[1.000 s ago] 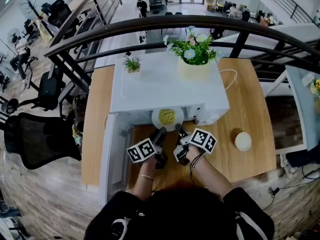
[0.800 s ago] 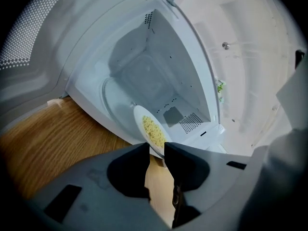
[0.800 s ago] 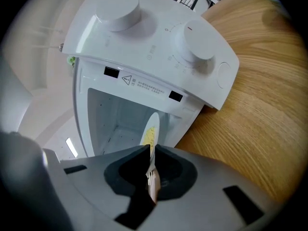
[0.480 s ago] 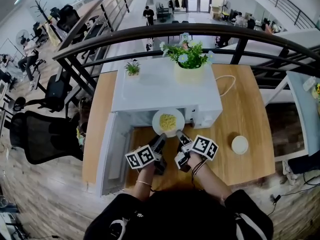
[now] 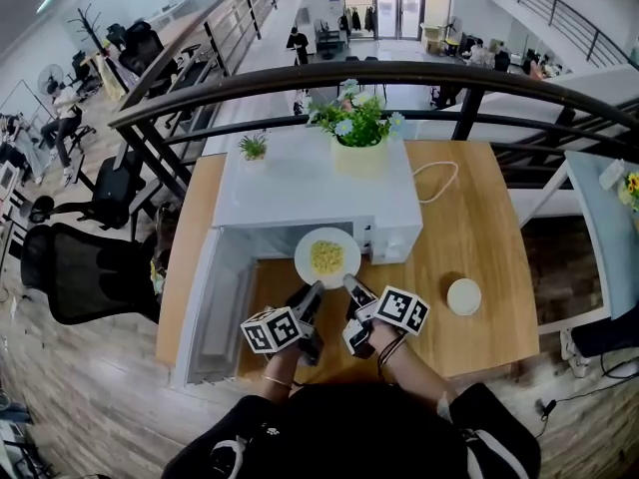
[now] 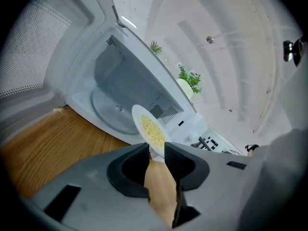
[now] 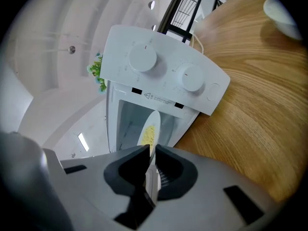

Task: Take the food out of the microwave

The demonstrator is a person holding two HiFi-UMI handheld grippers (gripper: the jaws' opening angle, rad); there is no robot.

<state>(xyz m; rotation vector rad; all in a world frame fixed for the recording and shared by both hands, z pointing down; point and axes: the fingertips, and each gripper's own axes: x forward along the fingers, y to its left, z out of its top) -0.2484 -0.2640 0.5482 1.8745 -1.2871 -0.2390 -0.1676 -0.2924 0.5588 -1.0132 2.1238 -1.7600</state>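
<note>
Plate (image 5: 327, 257) has come further out of microwave (image 5: 300, 183); left gripper (image 5: 314, 292) and right gripper (image 5: 350, 284) clamp its rim; I keep it level.

Yellow food (image 5: 326, 257) stands out on a white plate (image 5: 303, 260), against a white microwave (image 5: 300, 188) and a brown wood-grain table (image 5: 469, 218). Black-and-white square markers pattern the cubes on the left gripper (image 5: 316, 289) and right gripper (image 5: 348, 282).

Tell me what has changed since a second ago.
The plate of yellow food has come farther out of the microwave toward the person, carried by the left gripper and right gripper, both clamped on its near rim throughout. The microwave door stays open; the flower pot and small white dish have not moved.
</note>
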